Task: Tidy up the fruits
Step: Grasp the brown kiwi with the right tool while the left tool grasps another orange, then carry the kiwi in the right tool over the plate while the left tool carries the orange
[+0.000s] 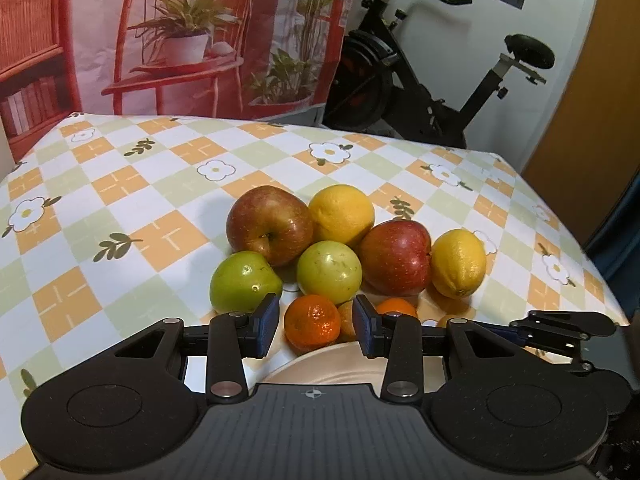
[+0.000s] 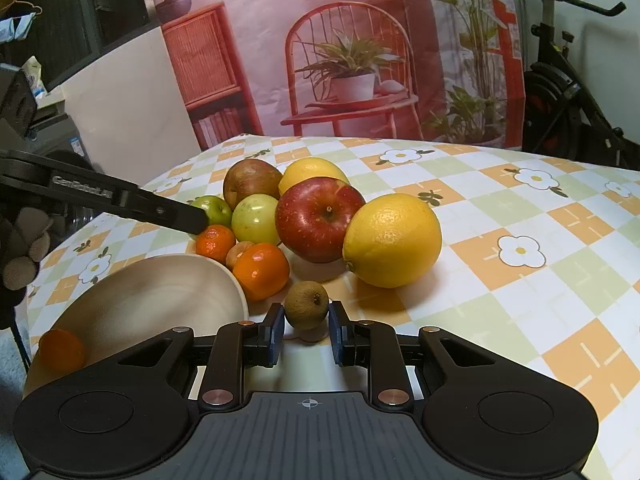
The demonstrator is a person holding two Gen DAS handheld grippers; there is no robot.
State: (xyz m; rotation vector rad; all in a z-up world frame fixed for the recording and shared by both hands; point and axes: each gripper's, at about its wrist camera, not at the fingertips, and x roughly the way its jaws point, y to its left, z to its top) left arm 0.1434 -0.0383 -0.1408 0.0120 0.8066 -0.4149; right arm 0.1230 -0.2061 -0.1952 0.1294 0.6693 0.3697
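Fruit lies heaped at the centre of a table under a checked floral tablecloth (image 2: 520, 216). In the right wrist view, the right gripper (image 2: 306, 330) sits low in the frame with its jaws closed on a small brown kiwi (image 2: 307, 304), a pad touching each side. Just above the kiwi are a large lemon (image 2: 393, 240), a red apple (image 2: 319, 218) and an orange mandarin (image 2: 261, 271). At lower left a pale wooden bowl (image 2: 160, 300) holds one small orange fruit (image 2: 62, 350).

In the left wrist view, the left gripper (image 1: 316, 330) stands with its jaws apart either side of another mandarin (image 1: 312, 322), pads not touching it, just above the bowl's rim. Two green apples (image 1: 245, 280) sit beyond. An exercise bike (image 1: 420, 80) stands at upper right.
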